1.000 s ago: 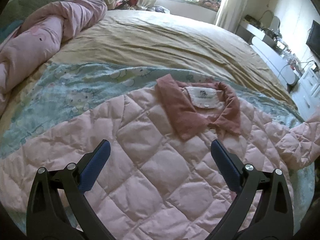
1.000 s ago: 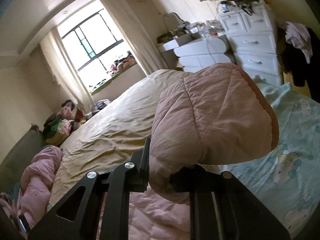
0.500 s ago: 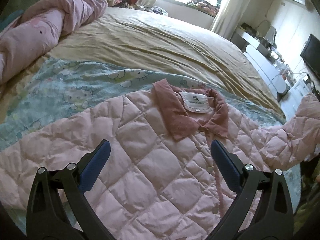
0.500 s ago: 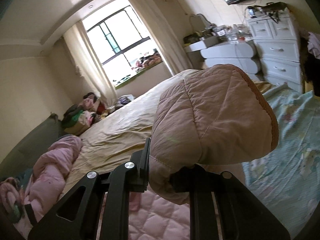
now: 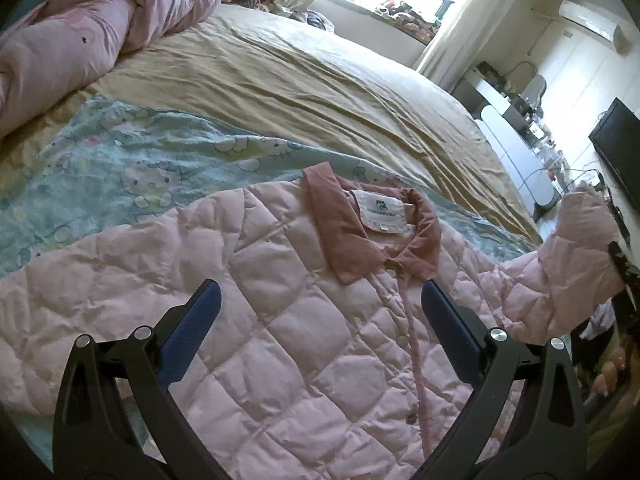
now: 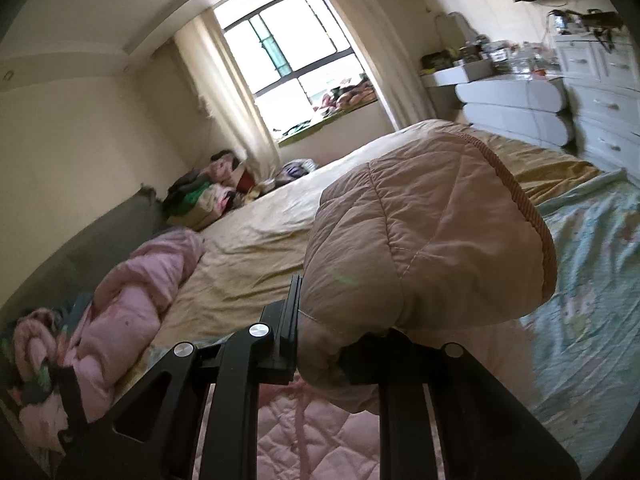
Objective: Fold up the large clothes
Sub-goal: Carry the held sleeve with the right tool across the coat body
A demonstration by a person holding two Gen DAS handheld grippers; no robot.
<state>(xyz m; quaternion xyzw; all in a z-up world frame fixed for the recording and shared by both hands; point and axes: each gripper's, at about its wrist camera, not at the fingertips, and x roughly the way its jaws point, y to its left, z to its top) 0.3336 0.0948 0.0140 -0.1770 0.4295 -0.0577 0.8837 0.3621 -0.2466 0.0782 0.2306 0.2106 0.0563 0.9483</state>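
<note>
- A pink quilted jacket (image 5: 280, 320) lies front-up and spread flat on a bed (image 5: 320, 92), over a pale blue cartoon-print sheet (image 5: 120, 168).
- Its darker pink collar (image 5: 340, 220) points toward the window (image 6: 292, 52).
- The left claw (image 5: 320, 336) hovers above the jacket's chest with its blue-padded jaws wide apart, gripping nothing.
- The right claw (image 6: 320, 344) is clamped tight on the jacket's sleeve (image 6: 432, 224), holding the cuff end lifted off the bed.
- A bundled pink duvet (image 5: 80, 48) lies along the bed's far side.
</note>
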